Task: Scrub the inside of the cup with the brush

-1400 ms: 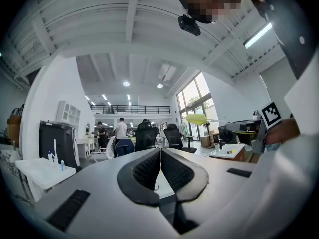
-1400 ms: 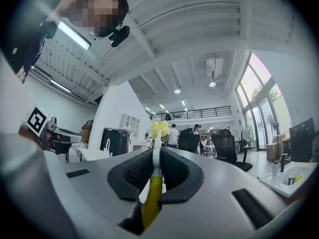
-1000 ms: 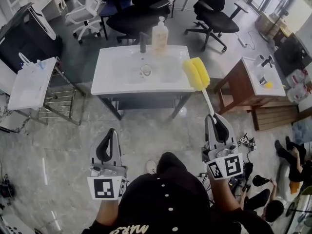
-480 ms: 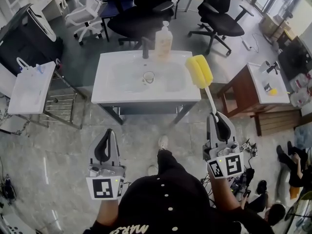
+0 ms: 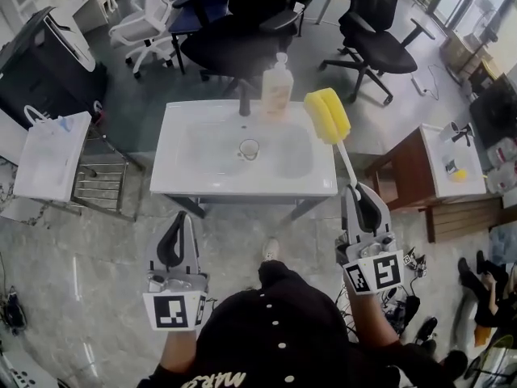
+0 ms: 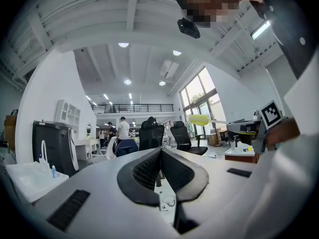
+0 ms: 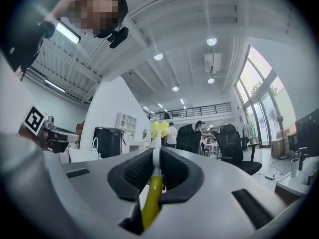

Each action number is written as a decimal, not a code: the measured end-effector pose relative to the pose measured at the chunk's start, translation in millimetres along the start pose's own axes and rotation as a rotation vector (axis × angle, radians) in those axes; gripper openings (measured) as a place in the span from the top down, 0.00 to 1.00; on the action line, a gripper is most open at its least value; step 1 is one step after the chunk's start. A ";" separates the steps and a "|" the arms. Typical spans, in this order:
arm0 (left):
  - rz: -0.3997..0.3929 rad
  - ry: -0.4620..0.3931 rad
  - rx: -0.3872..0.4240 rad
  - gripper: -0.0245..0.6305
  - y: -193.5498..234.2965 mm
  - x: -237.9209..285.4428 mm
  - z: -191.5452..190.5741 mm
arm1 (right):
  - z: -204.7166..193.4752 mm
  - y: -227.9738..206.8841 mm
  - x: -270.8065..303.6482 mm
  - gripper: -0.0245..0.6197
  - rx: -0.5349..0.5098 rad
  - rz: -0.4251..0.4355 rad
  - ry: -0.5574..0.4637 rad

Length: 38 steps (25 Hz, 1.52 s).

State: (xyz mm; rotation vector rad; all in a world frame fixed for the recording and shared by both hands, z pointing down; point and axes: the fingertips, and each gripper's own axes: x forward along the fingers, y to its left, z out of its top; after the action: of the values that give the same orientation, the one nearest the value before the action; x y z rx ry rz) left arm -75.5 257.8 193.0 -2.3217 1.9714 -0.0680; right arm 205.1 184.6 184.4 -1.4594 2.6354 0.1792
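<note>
Leftmost, the left gripper (image 5: 184, 219) is clenched on nothing. Ahead, a small clear glass cup (image 5: 249, 148) stands in the white rectangular sink basin (image 5: 194, 148), well apart from both grippers; its contents are too small to tell. A pump bottle of pale soap (image 5: 277, 89) stands on the far rim. The right gripper (image 5: 355, 191) grasps the white-handled yellow sponge brush (image 5: 327, 117).

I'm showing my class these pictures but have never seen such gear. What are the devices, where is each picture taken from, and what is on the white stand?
A person holds a two-jaw gripper in each hand; no robot arm. The downward picture comes from a camera on the person's head; the other two from cameras riding on the grippers, looking along their jaws. The left gripper is shut and empty. The right gripper is shut on a brush with a yellow head. Ahead stands a white sink with a cup in its basin and a soap bottle at the back.
</note>
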 end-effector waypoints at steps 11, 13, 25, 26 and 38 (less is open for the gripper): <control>0.038 0.013 0.028 0.92 2.8 86.7 6.7 | -0.6 -55.1 79.5 0.89 0.005 0.056 -0.028; 0.051 0.017 0.028 0.92 2.5 97.9 6.5 | -2.5 -62.4 90.2 0.89 0.008 0.070 -0.030; 0.096 0.088 -0.005 0.92 8.6 134.7 -21.9 | -23.8 -71.8 142.6 0.89 0.019 0.139 -0.017; 0.101 0.096 -0.020 0.92 11.4 137.8 -23.0 | -24.7 -70.7 147.2 0.89 0.024 0.142 -0.015; 0.022 0.058 -0.005 0.92 62.3 208.9 -28.8 | -23.8 -62.6 216.8 0.89 -0.003 0.131 -0.044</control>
State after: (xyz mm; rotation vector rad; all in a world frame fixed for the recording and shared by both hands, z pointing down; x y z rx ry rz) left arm -105.3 40.5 209.7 -2.3258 2.0254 -0.1303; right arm 142.8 -33.1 169.4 -1.2683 2.6969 0.2260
